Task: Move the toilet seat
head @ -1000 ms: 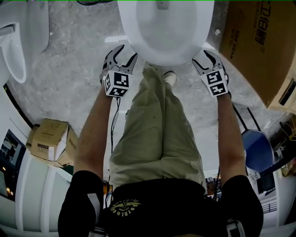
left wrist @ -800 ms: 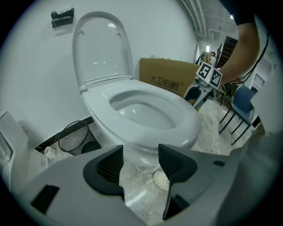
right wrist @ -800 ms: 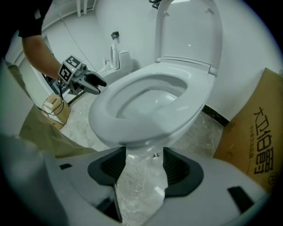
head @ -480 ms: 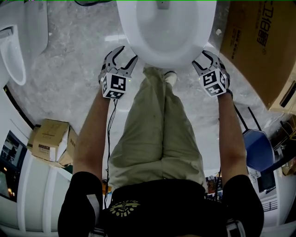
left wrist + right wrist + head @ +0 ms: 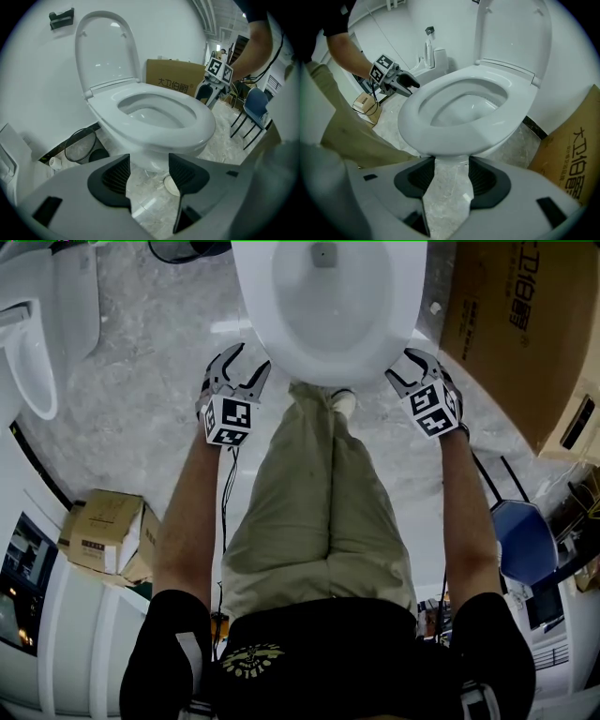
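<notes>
You are standing in front of the toilet, holding one hand-held gripper at each side of its front end. The toilet seat [image 5: 261, 306] is lying down flat on the bowl, while the lid [image 5: 105, 47] is standing upright against the wall behind it.

Your left hand-held gripper [image 5: 241, 369] is hovering just beside the seat's front left edge with its jaws wide apart; only the bowl's base and the marble floor [image 5: 150, 390] are showing in the gap. Your right hand-held gripper [image 5: 413, 366] is sitting just beside the seat's front right edge, jaws likewise spread and gripping nothing. Seen from the right gripper view, the seat's front rim is hanging just past the jaw tips, though contact cannot be told.

A large cardboard box [image 5: 506, 324] is standing on the floor to the right of the toilet.
</notes>
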A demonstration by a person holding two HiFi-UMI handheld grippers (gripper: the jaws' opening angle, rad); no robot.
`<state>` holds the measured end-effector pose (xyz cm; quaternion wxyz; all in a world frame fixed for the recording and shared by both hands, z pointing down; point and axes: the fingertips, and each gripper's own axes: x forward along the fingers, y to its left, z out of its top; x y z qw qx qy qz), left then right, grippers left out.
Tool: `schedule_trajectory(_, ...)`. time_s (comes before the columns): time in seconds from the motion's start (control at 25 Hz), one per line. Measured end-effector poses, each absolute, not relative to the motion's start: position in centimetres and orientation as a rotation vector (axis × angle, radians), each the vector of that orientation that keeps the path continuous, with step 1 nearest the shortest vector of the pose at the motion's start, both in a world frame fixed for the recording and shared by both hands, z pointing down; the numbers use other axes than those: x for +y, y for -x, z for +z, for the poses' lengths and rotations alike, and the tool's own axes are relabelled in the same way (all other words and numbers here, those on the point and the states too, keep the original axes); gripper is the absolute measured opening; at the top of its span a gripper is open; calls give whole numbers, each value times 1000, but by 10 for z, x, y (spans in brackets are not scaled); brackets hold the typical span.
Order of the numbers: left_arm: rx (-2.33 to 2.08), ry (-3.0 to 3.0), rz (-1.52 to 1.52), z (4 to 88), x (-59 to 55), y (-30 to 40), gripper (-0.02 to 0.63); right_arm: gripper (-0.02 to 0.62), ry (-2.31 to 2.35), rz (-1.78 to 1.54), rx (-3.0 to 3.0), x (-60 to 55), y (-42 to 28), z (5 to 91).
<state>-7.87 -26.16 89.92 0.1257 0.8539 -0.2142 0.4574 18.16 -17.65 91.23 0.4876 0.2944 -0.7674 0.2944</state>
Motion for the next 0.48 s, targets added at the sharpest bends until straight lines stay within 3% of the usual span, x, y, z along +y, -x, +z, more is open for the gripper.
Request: schedule_trajectory(0.48,-488,-2495,1392,903,-237,53,261,210,-777,774,-1898,-174,-182,881)
